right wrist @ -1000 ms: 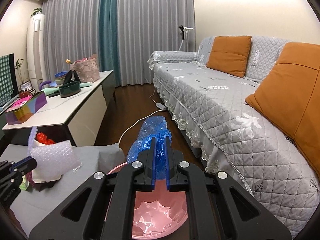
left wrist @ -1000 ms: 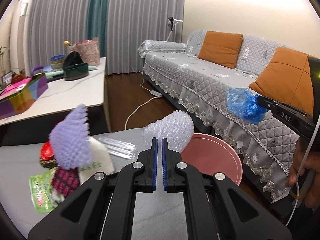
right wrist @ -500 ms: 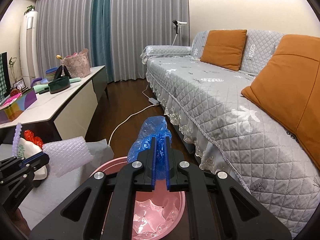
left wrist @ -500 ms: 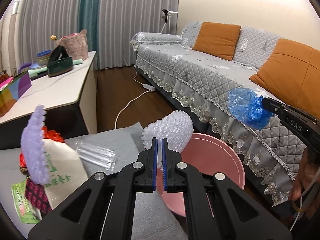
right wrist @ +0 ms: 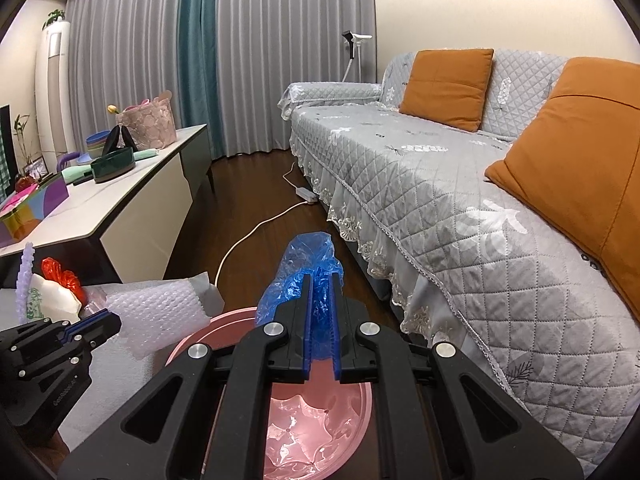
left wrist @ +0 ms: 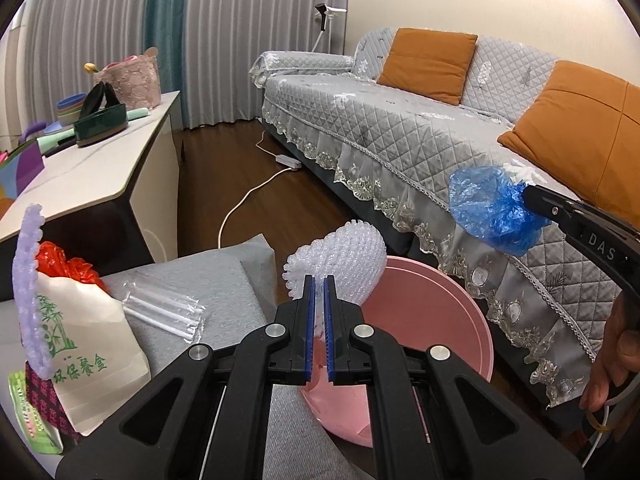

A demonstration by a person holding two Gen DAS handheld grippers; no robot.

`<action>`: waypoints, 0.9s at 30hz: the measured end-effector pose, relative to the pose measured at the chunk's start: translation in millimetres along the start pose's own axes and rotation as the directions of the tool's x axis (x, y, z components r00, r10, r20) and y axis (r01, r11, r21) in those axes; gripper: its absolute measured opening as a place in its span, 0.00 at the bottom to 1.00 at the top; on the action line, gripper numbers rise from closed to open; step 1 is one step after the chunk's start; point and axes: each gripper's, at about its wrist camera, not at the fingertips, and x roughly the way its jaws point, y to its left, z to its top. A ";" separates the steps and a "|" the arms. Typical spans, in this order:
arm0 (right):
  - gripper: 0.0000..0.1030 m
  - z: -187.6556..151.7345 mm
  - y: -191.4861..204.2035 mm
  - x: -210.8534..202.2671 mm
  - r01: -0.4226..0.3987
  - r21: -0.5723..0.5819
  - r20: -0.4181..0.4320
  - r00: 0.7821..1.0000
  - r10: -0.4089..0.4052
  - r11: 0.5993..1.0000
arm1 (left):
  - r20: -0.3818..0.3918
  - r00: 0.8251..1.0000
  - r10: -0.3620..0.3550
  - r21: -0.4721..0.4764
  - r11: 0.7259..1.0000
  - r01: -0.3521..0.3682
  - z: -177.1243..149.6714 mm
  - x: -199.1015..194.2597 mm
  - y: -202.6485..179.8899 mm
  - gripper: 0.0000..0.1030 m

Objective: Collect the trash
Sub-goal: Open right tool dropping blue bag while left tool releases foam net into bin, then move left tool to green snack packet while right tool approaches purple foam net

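A pink bin (left wrist: 440, 320) stands on the floor between the grey-covered table and the sofa, with clear plastic lying in its bottom (right wrist: 304, 432). My left gripper (left wrist: 319, 280) is shut on a white bubble-wrap piece (left wrist: 340, 256), held at the bin's near-left rim. In the right wrist view that bubble wrap (right wrist: 160, 316) hangs over the rim from the left gripper (right wrist: 114, 320). My right gripper (right wrist: 320, 280) is above the bin with a crumpled blue plastic bag (right wrist: 304, 264) between its pads. Its jaws are opening, and the bag still sits in the gap. The left wrist view shows the blue bag (left wrist: 492, 210) from the side.
On the grey table (left wrist: 224, 280) lie a white bag with green print (left wrist: 88, 344), a purple foam net (left wrist: 26, 280), red plastic (left wrist: 60, 264), a clear tube packet (left wrist: 160, 308) and a green wrapper (left wrist: 28, 412). A grey sofa (right wrist: 440, 184), a white floor cable (right wrist: 256, 228) and a white sideboard (right wrist: 132, 208) surround the spot.
The left gripper has carried the bubble wrap right and down to the bin's rim. The right gripper has sunk slightly over the bin, and its jaw gap looks a little wider.
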 end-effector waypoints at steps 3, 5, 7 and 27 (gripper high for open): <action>0.10 0.3 0.1 1.0 -0.002 0.002 0.000 1.000 0.002 1.000 | -0.007 1.000 -0.005 0.006 1.000 0.005 0.8 2.9 -0.4 0.04; 0.10 0.5 0.3 1.5 -0.004 0.003 -0.002 1.000 0.004 1.000 | -0.018 1.000 -0.015 0.005 1.000 0.016 1.4 4.8 -1.3 0.05; 0.14 0.2 0.8 2.0 -0.004 0.002 -0.004 1.000 0.004 1.000 | -0.033 0.999 -0.013 0.006 1.000 0.013 1.5 7.1 -1.2 0.13; 0.78 5.9 33.6 -32.2 -0.027 -0.027 0.085 0.996 0.030 0.999 | 0.077 0.994 0.082 -0.045 0.996 -0.079 -1.1 -88.6 46.8 0.33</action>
